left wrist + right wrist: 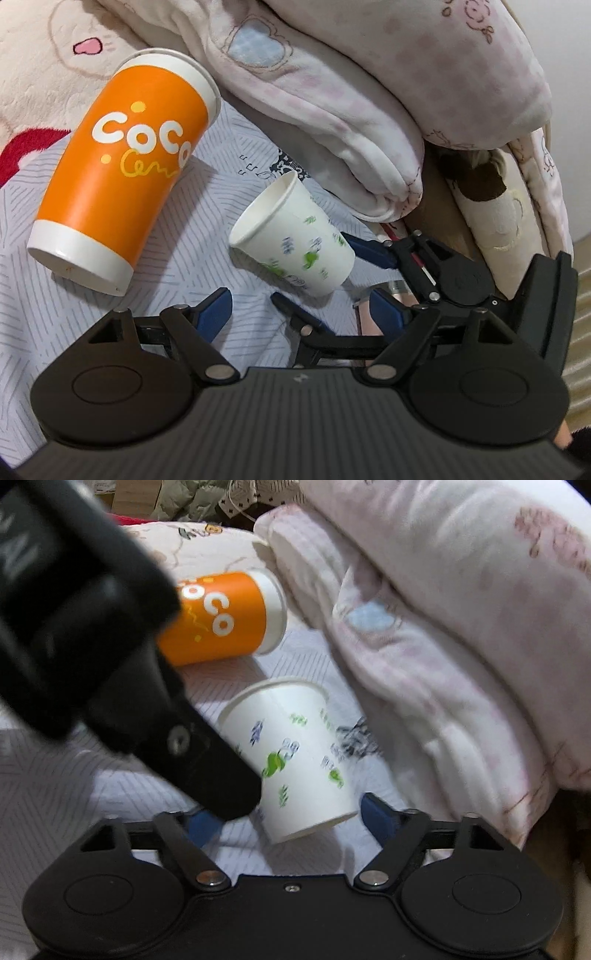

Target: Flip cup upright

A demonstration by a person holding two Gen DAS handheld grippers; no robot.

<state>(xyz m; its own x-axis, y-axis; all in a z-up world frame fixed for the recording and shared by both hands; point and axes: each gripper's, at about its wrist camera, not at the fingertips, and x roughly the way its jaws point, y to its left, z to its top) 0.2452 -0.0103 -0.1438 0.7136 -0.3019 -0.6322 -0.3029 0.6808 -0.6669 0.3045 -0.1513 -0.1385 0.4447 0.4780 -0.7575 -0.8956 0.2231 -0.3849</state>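
Note:
A small white paper cup [295,240] with green and blue prints lies tilted on the pale striped sheet [74,325], its mouth up and left. In the right wrist view the cup [291,753] has its base between my right gripper's [291,816] open blue pads, which do not clamp it. The right gripper also shows in the left wrist view [360,273], just right of the cup's base. My left gripper [255,306] is open and empty, just below the cup. An orange "CoCo" cup [122,177] lies on its side to the left.
A pile of pink and white blankets [332,110] rises behind and right of the cups. The left gripper's black body [92,627] blocks the left of the right wrist view. The orange cup [225,620] lies beyond the white one there.

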